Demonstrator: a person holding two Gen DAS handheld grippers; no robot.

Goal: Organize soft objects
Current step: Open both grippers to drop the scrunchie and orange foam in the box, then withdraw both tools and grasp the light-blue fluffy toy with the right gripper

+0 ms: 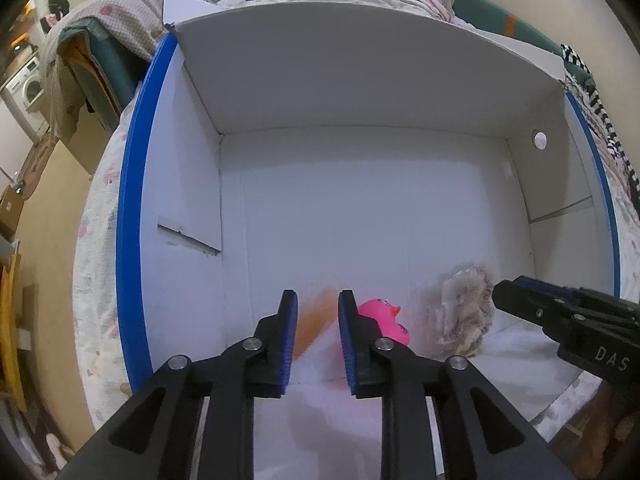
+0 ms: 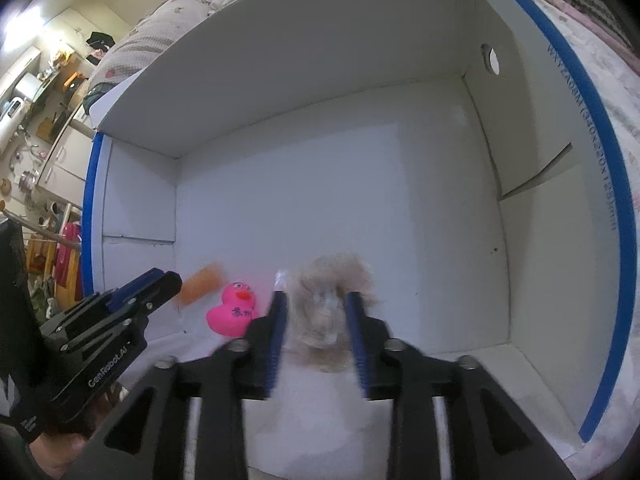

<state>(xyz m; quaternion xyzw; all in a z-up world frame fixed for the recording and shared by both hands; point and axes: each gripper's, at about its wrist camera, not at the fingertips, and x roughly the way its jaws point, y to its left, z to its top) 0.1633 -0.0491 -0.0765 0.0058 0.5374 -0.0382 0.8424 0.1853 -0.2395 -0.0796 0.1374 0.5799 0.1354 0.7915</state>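
- A white cardboard box (image 1: pixel 360 208) with blue-edged flaps lies open on a bed (image 1: pixel 100 216) spread with a patterned quilt; both claws reach into it from the near side.
- The left claw (image 1: pixel 318 300) stands slightly parted, nothing pressed between its blue pads; a blurred orange object (image 1: pixel 316 320), too smeared to identify, shows in the gap on the box floor.
- A pink rubber duck (image 2: pixel 234 310) with dark printed characters on its side sits on the box floor, just beside the left claw's right-hand finger (image 1: pixel 350 332).
- The right claw (image 2: pixel 318 300) is partly open, its fingers flanking a fluffy beige plush toy (image 2: pixel 332 304); motion blur makes it hard to say whether the pads touch the fur.
- The plush rests on the box floor near the front wall, just right of the duck.
- A washing machine (image 1: pixel 28 84) stands in the room beyond the bed's left side.
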